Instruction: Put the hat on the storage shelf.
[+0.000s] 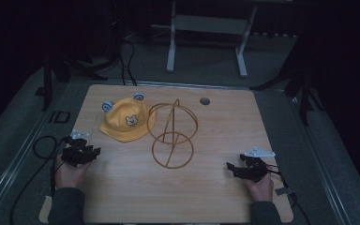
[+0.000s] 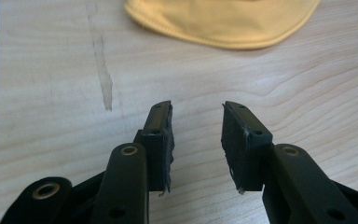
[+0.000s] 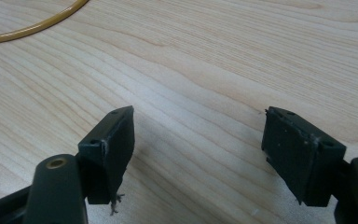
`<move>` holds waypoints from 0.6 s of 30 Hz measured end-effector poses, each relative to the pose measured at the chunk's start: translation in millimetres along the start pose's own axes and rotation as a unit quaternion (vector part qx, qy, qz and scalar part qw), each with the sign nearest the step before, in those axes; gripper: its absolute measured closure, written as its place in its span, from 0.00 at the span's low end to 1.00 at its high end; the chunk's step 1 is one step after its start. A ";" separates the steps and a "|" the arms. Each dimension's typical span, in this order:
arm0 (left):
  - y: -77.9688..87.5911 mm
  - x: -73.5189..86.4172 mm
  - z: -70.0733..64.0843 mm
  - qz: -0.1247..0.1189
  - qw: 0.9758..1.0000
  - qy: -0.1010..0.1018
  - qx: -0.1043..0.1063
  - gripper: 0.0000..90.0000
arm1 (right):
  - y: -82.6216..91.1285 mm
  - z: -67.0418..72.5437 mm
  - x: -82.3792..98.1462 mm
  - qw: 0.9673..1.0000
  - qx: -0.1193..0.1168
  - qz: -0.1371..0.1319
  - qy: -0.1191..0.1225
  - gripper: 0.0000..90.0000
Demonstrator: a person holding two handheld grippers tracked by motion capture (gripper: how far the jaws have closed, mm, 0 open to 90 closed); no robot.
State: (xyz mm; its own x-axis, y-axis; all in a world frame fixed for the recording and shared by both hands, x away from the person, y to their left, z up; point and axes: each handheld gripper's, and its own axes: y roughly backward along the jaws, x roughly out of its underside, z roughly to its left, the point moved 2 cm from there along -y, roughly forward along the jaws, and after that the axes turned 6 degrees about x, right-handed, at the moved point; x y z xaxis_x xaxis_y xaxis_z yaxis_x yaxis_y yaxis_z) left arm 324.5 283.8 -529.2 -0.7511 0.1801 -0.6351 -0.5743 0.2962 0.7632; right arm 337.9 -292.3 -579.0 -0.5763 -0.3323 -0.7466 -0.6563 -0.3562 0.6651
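A yellow cap (image 1: 125,122) is lying on the pale wooden counter (image 1: 206,187), toward its far left part. It is showing a small white bear face on the front and two blue-and-white ears standing up along its far side, with the brim pointing toward the person. In the left gripper view the cap's stitched brim (image 2: 223,23) is sitting ahead of the jaws, apart from them.

Just beside the cap on its right, a gold wire stand (image 1: 172,133) is standing upright: a flat ring at the base, a slanted post and crossed hoops forming a globe on top. Whether cap and stand are touching is too fine to tell. A curve of the base ring (image 3: 32,25) is showing in the right gripper view, well ahead of the jaws.

The left tongs (image 1: 95,151) are resting near the counter's left edge, held in the left hand (image 1: 70,173), jaws partly apart with bare wood between them. The right tongs (image 1: 228,167) are sitting near the right edge, in the right hand (image 1: 261,186), jaws spread wider and gripping nothing.

The near middle of the counter is lying open between the two hands. A small grey round cap (image 1: 205,101) is set in the wood by the far edge. Cables (image 1: 37,154) are trailing off the left side.
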 end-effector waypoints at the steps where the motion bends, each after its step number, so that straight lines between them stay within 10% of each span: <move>1: 1.4 -1.4 0.2 0.000 1.000 -0.004 0.000 0.70 | 0.0 0.0 -0.1 1.000 0.000 0.000 0.000 0.28; 18: 29.2 -27.2 7.4 -0.002 0.999 -0.034 -0.010 0.70 | -0.1 0.1 -0.1 1.000 0.000 0.000 0.000 0.28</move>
State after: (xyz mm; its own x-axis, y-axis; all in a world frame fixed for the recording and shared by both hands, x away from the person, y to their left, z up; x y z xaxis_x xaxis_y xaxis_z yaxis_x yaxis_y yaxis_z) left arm 330.6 294.5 -490.5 -0.7255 0.2435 -0.6438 -0.5834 0.2786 0.7629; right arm 338.0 -292.2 -579.0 -0.5764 -0.3329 -0.7463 -0.6561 -0.3558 0.6655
